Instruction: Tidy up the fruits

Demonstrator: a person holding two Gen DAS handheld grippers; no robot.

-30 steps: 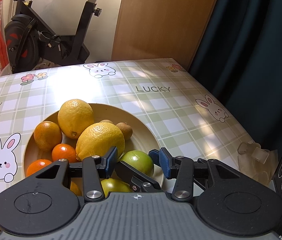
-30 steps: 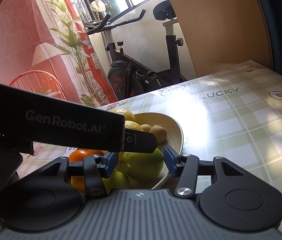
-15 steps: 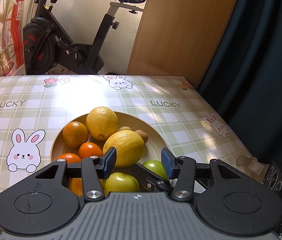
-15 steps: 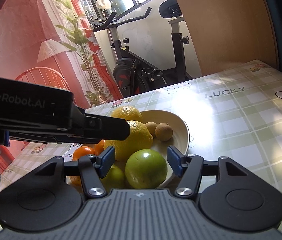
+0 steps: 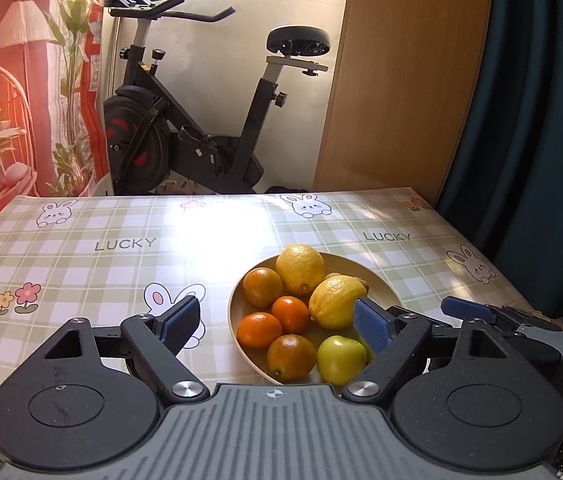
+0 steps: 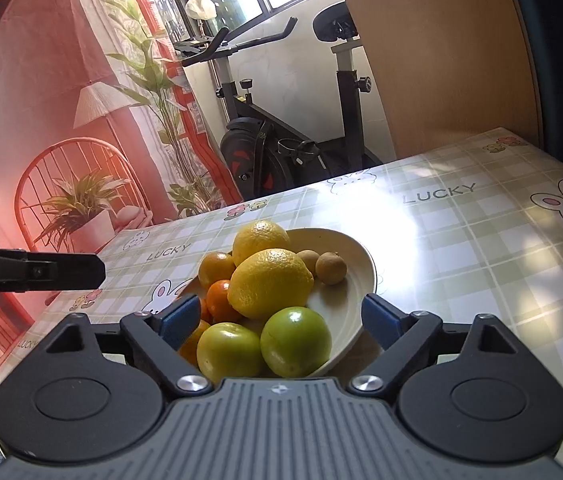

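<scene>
left gripper [image 5: 277, 326] has pulled back from bowl [image 5: 237, 320], jaws opening, seemingly empty.

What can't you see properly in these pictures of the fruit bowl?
- Left wrist view: the second green apple is almost wholly hidden behind the left hand-held gripper finger; only one green apple shows.
- Left wrist view: the small brown fruits behind the front lemon are barely visible.
- Right wrist view: the oranges are partly hidden by the front lemon and the right hand-held gripper, so their number is unclear.
- Both views: the bowl has its near rim cut off by gripper bodies.
</scene>
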